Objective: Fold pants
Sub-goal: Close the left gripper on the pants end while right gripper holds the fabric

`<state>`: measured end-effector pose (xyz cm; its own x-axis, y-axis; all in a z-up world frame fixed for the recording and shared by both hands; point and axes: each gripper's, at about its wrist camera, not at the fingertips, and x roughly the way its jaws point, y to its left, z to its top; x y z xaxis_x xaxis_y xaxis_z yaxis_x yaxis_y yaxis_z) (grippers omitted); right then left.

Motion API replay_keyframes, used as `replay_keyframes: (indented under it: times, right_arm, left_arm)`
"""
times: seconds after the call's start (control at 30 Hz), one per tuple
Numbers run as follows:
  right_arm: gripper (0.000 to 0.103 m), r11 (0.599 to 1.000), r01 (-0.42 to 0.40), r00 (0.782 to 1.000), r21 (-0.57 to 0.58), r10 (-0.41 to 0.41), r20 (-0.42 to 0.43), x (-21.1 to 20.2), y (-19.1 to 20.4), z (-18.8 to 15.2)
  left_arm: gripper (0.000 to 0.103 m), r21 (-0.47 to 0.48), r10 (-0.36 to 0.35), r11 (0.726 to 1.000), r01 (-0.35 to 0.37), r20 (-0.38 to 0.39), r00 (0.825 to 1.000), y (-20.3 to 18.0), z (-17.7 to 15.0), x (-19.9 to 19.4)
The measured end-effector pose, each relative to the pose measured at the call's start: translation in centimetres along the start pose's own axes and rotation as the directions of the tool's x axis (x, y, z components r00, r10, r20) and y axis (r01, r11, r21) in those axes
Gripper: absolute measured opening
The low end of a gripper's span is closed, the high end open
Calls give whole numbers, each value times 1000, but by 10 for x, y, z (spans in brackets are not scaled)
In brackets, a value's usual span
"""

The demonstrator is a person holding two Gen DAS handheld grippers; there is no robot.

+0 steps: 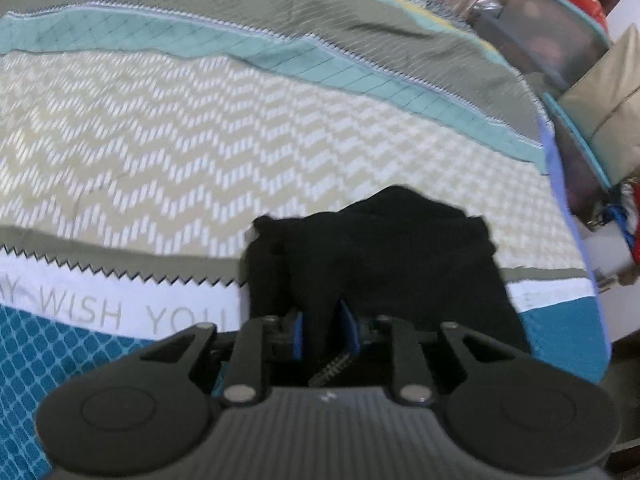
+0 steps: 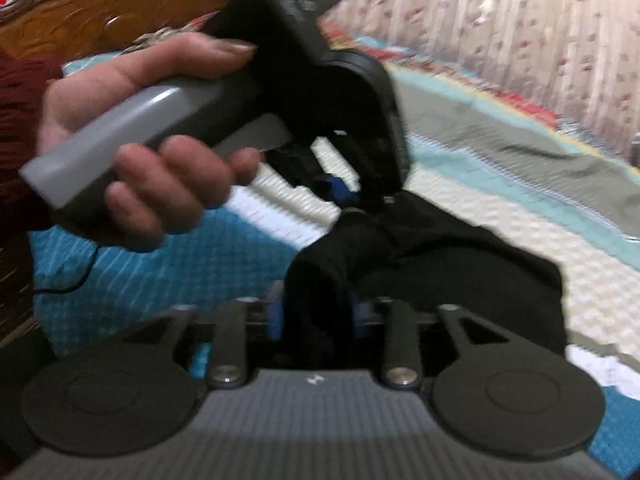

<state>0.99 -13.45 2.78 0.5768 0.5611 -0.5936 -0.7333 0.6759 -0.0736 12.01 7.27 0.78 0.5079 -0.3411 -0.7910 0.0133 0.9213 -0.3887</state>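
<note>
The black pants (image 1: 400, 248) lie bunched on the patterned bedspread (image 1: 160, 140), just ahead of my left gripper (image 1: 323, 330). Its blue pads (image 1: 298, 332) stand close together with a fold of the black cloth pinched between them. In the right wrist view the pants (image 2: 460, 264) spread to the right, and a thick roll of them fills the gap of my right gripper (image 2: 317, 318) between its blue pads (image 2: 276, 320). A hand (image 2: 140, 152) holds the left gripper (image 2: 344, 200) just beyond, its tips down on the same cloth.
The bedspread has chevron, teal and grey bands and a white strip with lettering (image 1: 120, 312). A carved wooden headboard (image 2: 100, 12) stands at the far left, a floral curtain (image 2: 500, 32) behind the bed. Boxes and bags (image 1: 580, 80) crowd the bed's right side.
</note>
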Motion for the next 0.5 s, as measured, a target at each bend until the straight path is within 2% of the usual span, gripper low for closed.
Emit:
replay_keyframes:
  times: [0.13, 0.17, 0.2, 0.27, 0.37, 0.43, 0.47, 0.5]
  right_arm:
    - [71, 988, -144, 990, 52, 143, 17, -18, -1, 3]
    - [75, 981, -178, 984, 74, 176, 25, -23, -5, 3]
    - [75, 975, -199, 980, 94, 197, 30, -27, -6, 3]
    - [75, 958, -244, 970, 148, 238, 57, -39, -13, 2]
    - [74, 909, -327, 945, 260, 306, 116, -54, -32, 1]
    - [74, 893, -335, 942, 299, 323, 92, -49, -34, 0]
    - [74, 891, -338, 941, 304, 331, 75, -47, -33, 0]
    - [73, 888, -344, 938, 306, 340, 68, -47, -34, 0]
  left_arm:
    - [33, 57, 46, 997, -47, 21, 999, -3, -9, 5]
    - [38, 69, 57, 996, -59, 27, 998, -4, -11, 4]
    - [45, 75, 70, 995, -72, 33, 997, -6, -12, 2]
    - [51, 72, 78, 994, -82, 46, 996, -7, -14, -4]
    - [51, 66, 42, 997, -47, 63, 997, -7, -13, -12]
    - [49, 81, 51, 995, -56, 67, 996, -13, -9, -10]
    - [44, 94, 60, 993, -66, 64, 996, -16, -8, -7]
    - [24, 110, 69, 991, -76, 63, 996, -20, -7, -4]
